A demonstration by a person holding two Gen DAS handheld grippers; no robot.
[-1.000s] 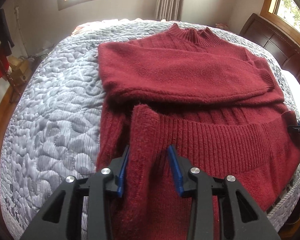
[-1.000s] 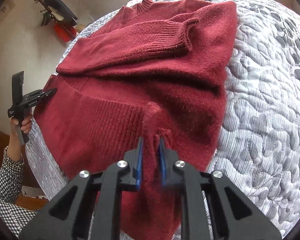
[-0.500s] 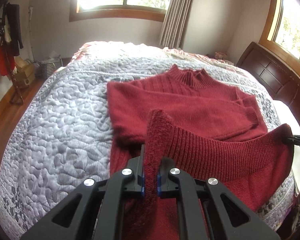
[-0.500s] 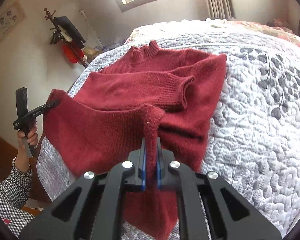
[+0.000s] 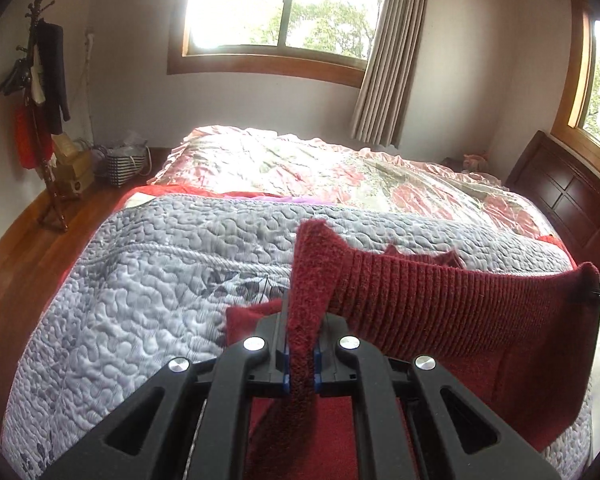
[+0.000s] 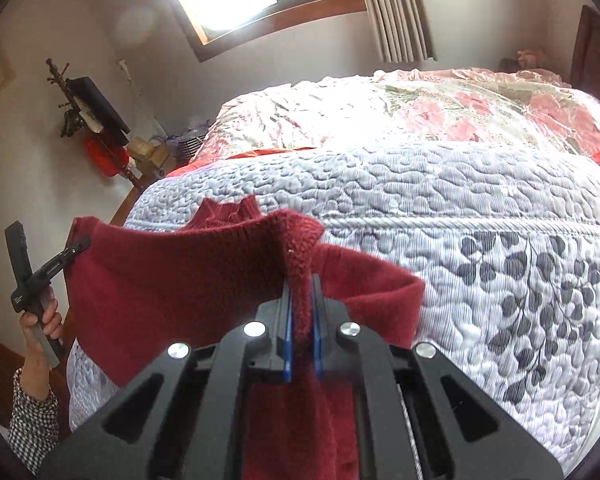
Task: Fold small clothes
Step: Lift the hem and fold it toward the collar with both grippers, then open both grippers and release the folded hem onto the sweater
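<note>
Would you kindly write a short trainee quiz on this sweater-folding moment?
1. True or false: the left gripper is open.
2. What does the right gripper clamp: A) curtain, B) sweater hem, C) quilt?
3. Fill in: the hem hangs stretched ___ the two grippers.

Key: 1 false, it is shut on the hem; 2 B; 3 between.

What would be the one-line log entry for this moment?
left gripper: shut on sweater hem | right gripper: shut on sweater hem | hem raised above quilt
</note>
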